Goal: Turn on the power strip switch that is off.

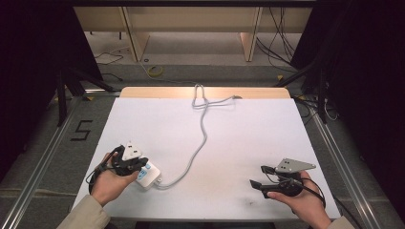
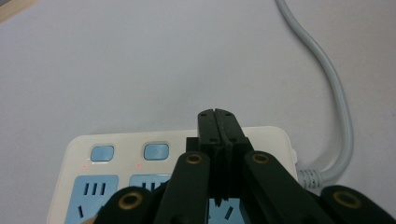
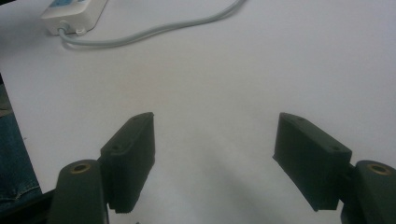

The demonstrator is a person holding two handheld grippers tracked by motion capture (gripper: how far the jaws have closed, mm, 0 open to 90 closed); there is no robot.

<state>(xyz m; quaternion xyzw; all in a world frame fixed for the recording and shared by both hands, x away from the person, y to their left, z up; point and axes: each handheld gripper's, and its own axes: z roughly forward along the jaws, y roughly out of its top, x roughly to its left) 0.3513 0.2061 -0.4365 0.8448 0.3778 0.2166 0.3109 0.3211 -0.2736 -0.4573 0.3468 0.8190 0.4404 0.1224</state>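
A white plastic power strip with pale blue sockets and blue switch buttons (image 1: pixel 147 175) is lying flat on the white-topped desk (image 1: pixel 239 138), near the desk's front edge and toward its front left corner. Its grey round cable (image 1: pixel 203 136) is leaving the strip's right end, curving across the middle of the desk and running to the far edge, where it is looping before dropping over.

The left gripper (image 1: pixel 141 165), held in the person's left hand (image 1: pixel 111 181), is hanging over the power strip. In the left gripper view its black jaws are pressed together with nothing between them, and the clenched tips (image 2: pixel 217 122) are sitting above the strip's far edge, beside the two blue switch buttons (image 2: pixel 156 151). Whether the tips are touching the casing cannot be told. Two small red lights are glowing just under the buttons.

The right gripper (image 1: pixel 258 177), held in the person's right hand (image 1: pixel 301 202), is sitting near the desk's front right corner, well apart from the strip. Its jaws are spread wide and released, holding nothing, with bare white desk (image 3: pixel 224 93) between them. In the right gripper view the power strip (image 3: pixel 74 13) is lying far off at the upper left, its cable (image 3: pixel 154 30) trailing away to the right.
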